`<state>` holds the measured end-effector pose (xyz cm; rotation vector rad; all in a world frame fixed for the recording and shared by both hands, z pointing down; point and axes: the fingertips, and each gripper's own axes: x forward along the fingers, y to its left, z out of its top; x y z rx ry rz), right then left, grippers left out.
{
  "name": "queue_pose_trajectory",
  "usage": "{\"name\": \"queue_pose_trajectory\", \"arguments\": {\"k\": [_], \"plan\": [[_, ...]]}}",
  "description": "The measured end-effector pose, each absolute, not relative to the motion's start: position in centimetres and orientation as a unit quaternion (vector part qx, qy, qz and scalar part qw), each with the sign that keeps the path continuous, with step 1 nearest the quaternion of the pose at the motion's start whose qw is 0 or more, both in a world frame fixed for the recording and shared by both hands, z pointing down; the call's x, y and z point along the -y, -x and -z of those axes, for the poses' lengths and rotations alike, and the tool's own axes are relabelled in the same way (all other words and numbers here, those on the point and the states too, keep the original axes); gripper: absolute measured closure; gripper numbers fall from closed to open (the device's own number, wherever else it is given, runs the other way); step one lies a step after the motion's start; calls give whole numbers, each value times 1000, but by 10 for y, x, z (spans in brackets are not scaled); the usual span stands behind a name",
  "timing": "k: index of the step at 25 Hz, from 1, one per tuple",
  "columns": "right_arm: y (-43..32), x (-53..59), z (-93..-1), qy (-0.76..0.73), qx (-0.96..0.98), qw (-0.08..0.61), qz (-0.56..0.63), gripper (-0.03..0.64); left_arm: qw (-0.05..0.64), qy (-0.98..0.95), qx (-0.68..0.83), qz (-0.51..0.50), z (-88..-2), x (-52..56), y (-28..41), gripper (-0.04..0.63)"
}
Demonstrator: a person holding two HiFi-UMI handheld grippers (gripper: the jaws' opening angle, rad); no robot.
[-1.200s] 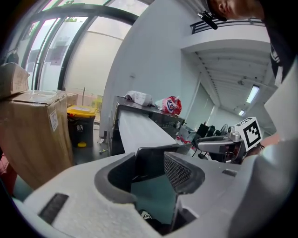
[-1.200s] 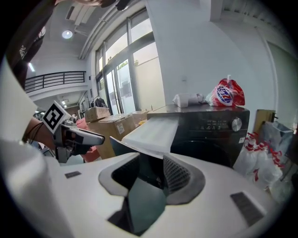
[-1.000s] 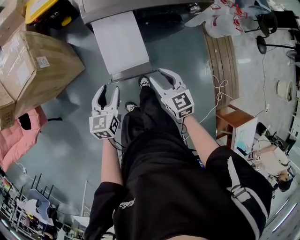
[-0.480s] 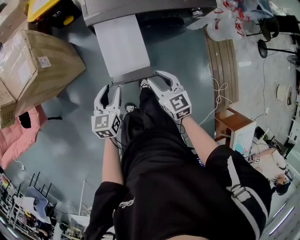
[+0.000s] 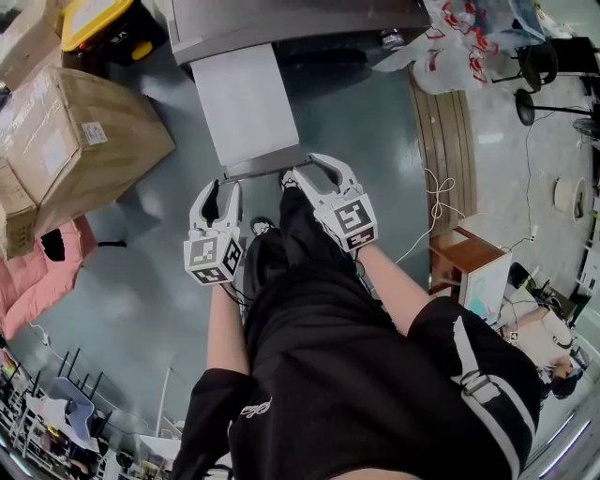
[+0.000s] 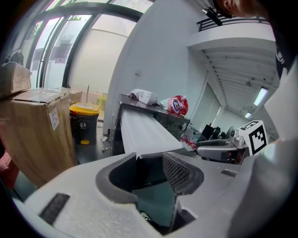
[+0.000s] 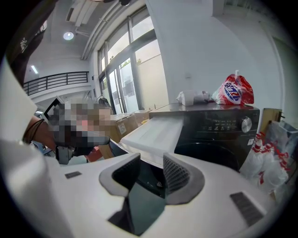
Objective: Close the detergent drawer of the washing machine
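Observation:
The white detergent drawer (image 5: pixel 246 103) sticks far out of the grey-topped washing machine (image 5: pixel 281 23) toward me. Its dark front panel (image 5: pixel 267 167) lies between my two grippers. My left gripper (image 5: pixel 220 190) sits at the panel's left corner and my right gripper (image 5: pixel 312 169) at its right corner. Both have just been closing a little, with gaps still showing and nothing pressed between the pads. In the left gripper view the left gripper (image 6: pixel 150 169) faces the drawer (image 6: pixel 139 132). In the right gripper view the right gripper (image 7: pixel 150 169) faces the drawer (image 7: pixel 156 130) from the other side.
Cardboard boxes (image 5: pixel 75 141) and a yellow-lidded bin (image 5: pixel 94 19) stand at the left. Plastic bags (image 5: pixel 450 37), wooden slats (image 5: pixel 445 131) and a small wooden table (image 5: pixel 459 248) are at the right. A red-and-white bag (image 7: pixel 235 90) lies on the machine. My black-trousered legs (image 5: pixel 309 281) stand below the drawer.
The left jaws stand slightly narrower than a second ago. Both grippers keep their places at the drawer's front corners, and the drawer is as far out as before.

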<state>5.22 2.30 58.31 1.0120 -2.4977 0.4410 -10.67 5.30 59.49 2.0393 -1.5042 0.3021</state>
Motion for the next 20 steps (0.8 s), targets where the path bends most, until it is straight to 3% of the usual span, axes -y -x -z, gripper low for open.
{"name": "queue_pose_trajectory", "arguments": {"k": [20], "plan": [[-43, 0, -575, -357, 898, 198, -161, 463, 287, -758, 573, -122, -587, -30, 116, 413]]}}
